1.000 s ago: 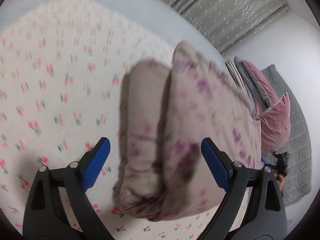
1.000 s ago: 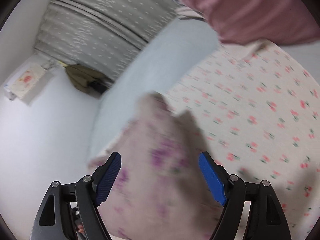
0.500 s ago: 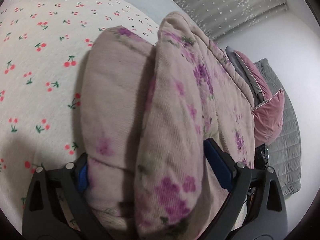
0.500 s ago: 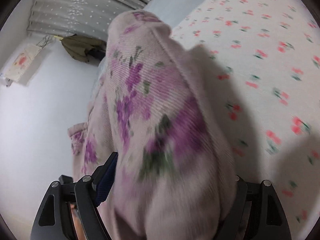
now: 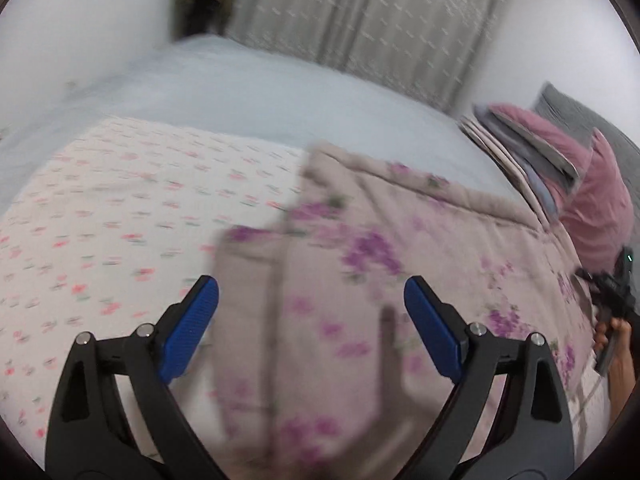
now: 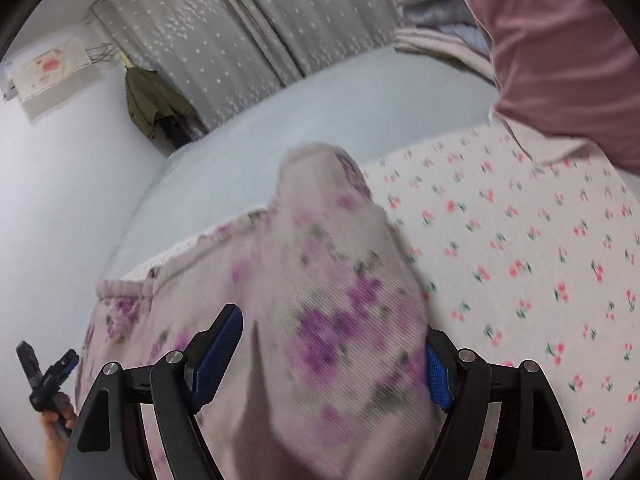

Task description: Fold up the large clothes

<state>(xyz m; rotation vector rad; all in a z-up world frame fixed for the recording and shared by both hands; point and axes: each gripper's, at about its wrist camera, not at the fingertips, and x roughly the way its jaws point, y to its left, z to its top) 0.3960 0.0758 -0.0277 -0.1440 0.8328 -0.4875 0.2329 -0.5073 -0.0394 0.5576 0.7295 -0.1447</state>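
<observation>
The large garment [image 5: 360, 248] is a thick beige-pink fleece with purple flowers, lying folded on the cherry-print bed cover [image 5: 120, 220]. My left gripper [image 5: 312, 320] hovers open above its near edge, and no cloth is between the blue pads. In the right wrist view a fat fold of the garment [image 6: 340, 300] rises between the fingers of my right gripper [image 6: 328, 356]. Its jaws are closing around that fold; the right pad [image 6: 438, 376] lies against the cloth, while the left pad [image 6: 218, 356] stands slightly off it.
A pale blue sheet [image 5: 240, 92] covers the far half of the bed. A pink pillow [image 5: 596, 208] and a stack of folded laundry [image 5: 516, 148] sit at the right. Grey curtains [image 6: 240, 40] and a hanging green jacket [image 6: 152, 100] line the wall.
My left gripper has drawn back and up off the folded garment, which filled its jaws half a second ago. The right gripper has rolled and shifted, with the fold still between its fingers.
</observation>
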